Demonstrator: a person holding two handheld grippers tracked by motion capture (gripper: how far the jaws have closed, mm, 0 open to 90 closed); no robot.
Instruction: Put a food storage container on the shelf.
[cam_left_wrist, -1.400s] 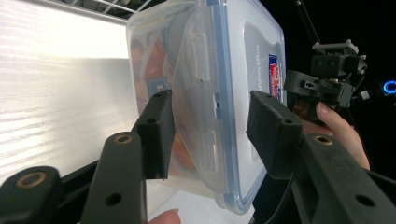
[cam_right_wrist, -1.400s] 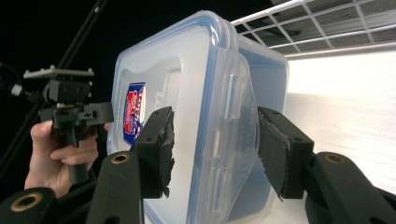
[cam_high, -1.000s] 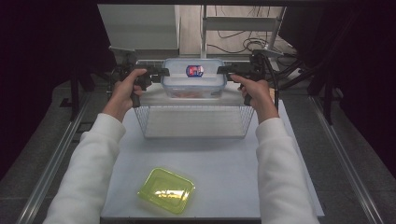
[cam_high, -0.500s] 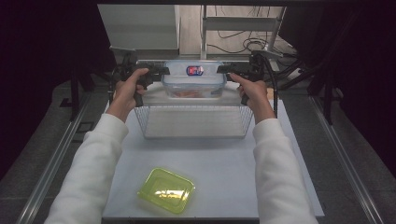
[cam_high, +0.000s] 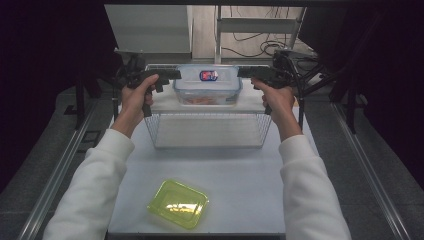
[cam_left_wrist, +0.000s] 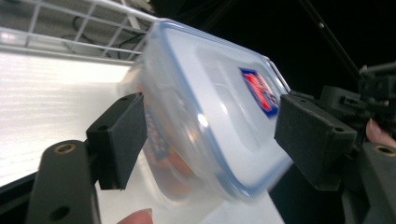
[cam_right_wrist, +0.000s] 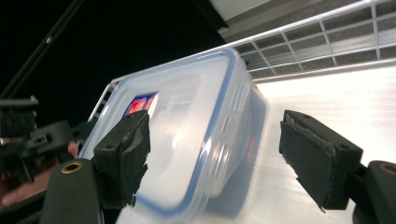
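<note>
Container (cam_high: 208, 84) lid-up, long axis between both tongs

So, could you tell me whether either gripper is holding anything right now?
Neither holds anything: the left gripper and right gripper stand open, each straddling one end of the lidded container on the wire rack.

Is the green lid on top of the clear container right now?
No. In the high view the green lid lies alone near the table's front edge, while the clear container sits far back on the wire rack.

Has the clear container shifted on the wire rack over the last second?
No. The clear container sits at the same spot on the wire rack, while both grippers have pulled outward from its ends.
</note>
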